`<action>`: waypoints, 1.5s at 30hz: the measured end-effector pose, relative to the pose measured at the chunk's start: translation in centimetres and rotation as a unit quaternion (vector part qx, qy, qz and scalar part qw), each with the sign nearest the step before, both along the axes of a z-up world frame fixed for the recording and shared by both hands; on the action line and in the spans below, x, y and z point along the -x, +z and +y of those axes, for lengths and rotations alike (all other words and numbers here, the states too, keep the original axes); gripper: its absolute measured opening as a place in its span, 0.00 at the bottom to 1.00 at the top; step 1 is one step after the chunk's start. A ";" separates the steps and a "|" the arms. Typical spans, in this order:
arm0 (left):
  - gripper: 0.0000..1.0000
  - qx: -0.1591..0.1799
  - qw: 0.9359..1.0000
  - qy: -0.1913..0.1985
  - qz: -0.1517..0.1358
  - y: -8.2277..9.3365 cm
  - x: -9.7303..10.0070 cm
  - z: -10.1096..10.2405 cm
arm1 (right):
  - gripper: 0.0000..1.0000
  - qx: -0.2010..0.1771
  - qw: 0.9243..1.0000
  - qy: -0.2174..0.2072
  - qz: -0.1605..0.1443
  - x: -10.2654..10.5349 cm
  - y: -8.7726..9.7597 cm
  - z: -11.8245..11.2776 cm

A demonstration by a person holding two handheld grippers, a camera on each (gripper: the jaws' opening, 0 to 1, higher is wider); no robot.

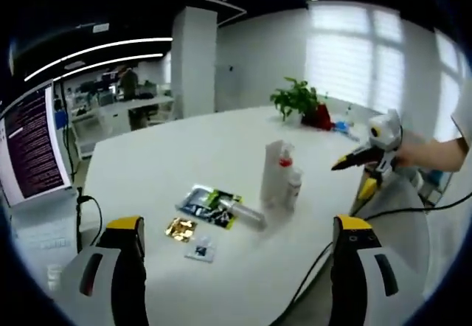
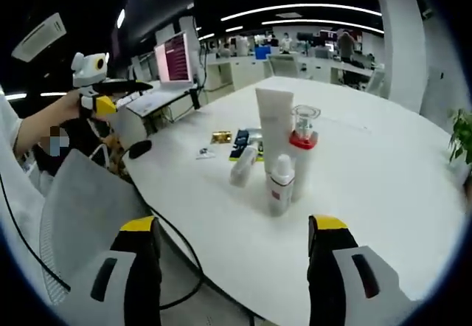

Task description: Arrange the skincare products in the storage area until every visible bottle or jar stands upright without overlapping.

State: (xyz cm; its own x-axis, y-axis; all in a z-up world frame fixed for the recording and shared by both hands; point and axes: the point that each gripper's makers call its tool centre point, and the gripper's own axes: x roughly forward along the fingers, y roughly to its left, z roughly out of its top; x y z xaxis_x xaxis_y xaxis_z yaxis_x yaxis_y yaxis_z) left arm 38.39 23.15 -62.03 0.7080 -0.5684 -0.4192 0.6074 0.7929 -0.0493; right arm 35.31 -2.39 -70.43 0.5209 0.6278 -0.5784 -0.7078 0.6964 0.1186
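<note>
Both grippers hang open and empty; the right gripper view shows the red-collared bottle (image 2: 302, 145) clearly beside the white tube (image 2: 273, 128), the left gripper view the potted plant (image 1: 298, 99).

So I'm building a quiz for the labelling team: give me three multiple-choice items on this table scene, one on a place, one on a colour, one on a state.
1. Where does the potted plant stand?
A. on the floor
B. on the white table's far side
C. on a chair

2. What colour is the band under the clear cap of the pump bottle?
A. red
B. blue
C. green

3. How does the small tube beside the sachets sit?
A. upright
B. lying down
C. held in a gripper

Answers:
1 B, it sits on the tabletop near the windows.
2 A, a red collar shows below the cap.
3 B, it lies flat on the table, while the tall white tube stands.
</note>
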 end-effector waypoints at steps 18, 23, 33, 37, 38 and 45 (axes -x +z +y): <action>0.98 0.005 1.000 -0.011 0.014 -1.9 -2.4 -0.1 | 0.69 0.017 0.997 0.069 0.001 -2.1 -0.4 8.5; 0.97 0.012 1.000 -0.010 0.018 -2.4 -2.9 -0.1 | 0.67 0.042 0.996 0.072 0.014 -3.6 -2.0 10.9; 0.97 0.010 1.000 -0.013 0.020 -2.4 -3.4 -0.2 | 0.58 0.097 0.995 -0.012 0.022 -9.9 -6.1 12.8; 0.97 0.007 1.000 -0.017 0.020 -2.4 -3.8 0.0 | 0.54 0.116 0.993 -0.034 0.007 -11.6 -7.6 13.9; 0.97 0.008 1.000 -0.017 0.020 -2.4 -3.9 0.1 | 0.52 0.124 0.992 -0.040 0.003 -11.7 -7.8 13.9; 0.97 0.013 1.000 -0.017 0.021 -2.4 -4.6 0.2 | 0.42 0.163 0.984 -0.074 0.008 -14.1 -11.0 13.6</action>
